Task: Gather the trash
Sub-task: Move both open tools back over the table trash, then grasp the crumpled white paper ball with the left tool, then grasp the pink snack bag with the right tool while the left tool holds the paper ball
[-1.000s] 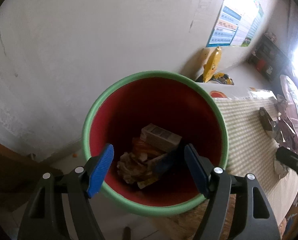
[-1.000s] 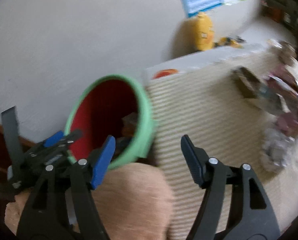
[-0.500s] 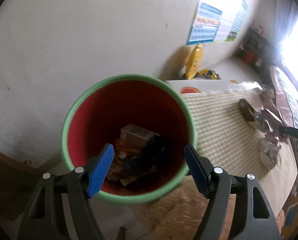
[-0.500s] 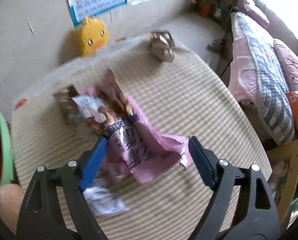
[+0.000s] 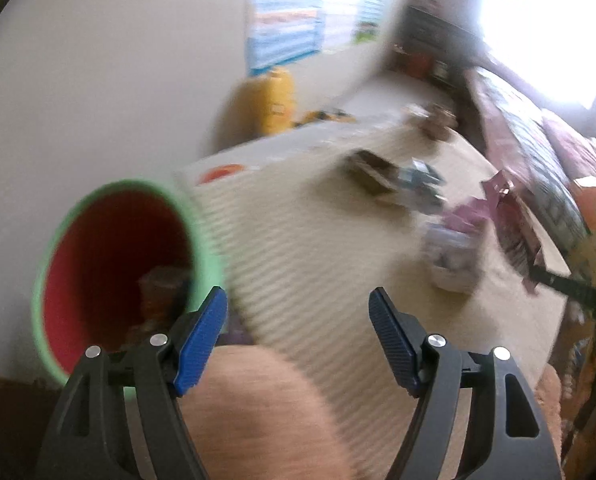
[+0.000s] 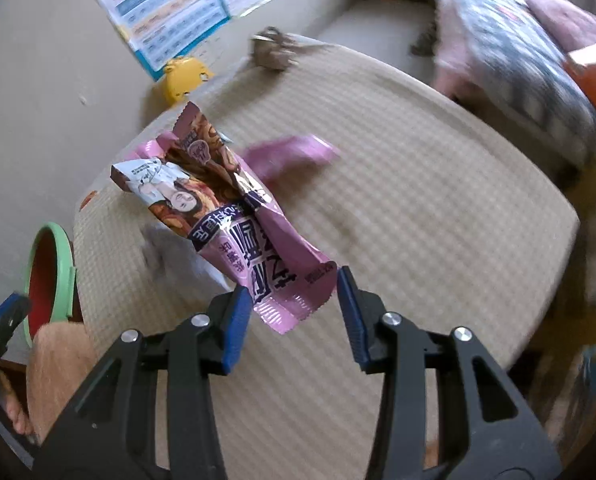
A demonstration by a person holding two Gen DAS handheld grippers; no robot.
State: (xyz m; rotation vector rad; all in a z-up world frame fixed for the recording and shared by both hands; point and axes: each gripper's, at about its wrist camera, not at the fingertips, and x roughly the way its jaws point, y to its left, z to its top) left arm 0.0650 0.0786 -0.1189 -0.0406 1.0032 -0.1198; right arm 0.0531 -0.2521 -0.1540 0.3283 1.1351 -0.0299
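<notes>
Right gripper [image 6: 295,302], jaws spread, straddled a crinkled pink foil snack wrapper [image 6: 234,216]; left gripper [image 5: 298,324], jaws spread, neared the green-rimmed red bin [image 5: 202,240].

- plain off-white plaster wall [image 5: 98,60] w/ a blue-bordered paper chart poster [image 6: 166,4] stuck on it
- round table w/ beige striped woven cloth [image 6: 398,160]
- yellow duck plush toy [image 6: 184,80] by the wall, behind the table
- bed w/ pink & grey checked quilt [image 6: 510,40] on the far side
- bright blown-out window [image 5: 546,28], dark shelf unit [image 5: 430,52] beside it
</notes>
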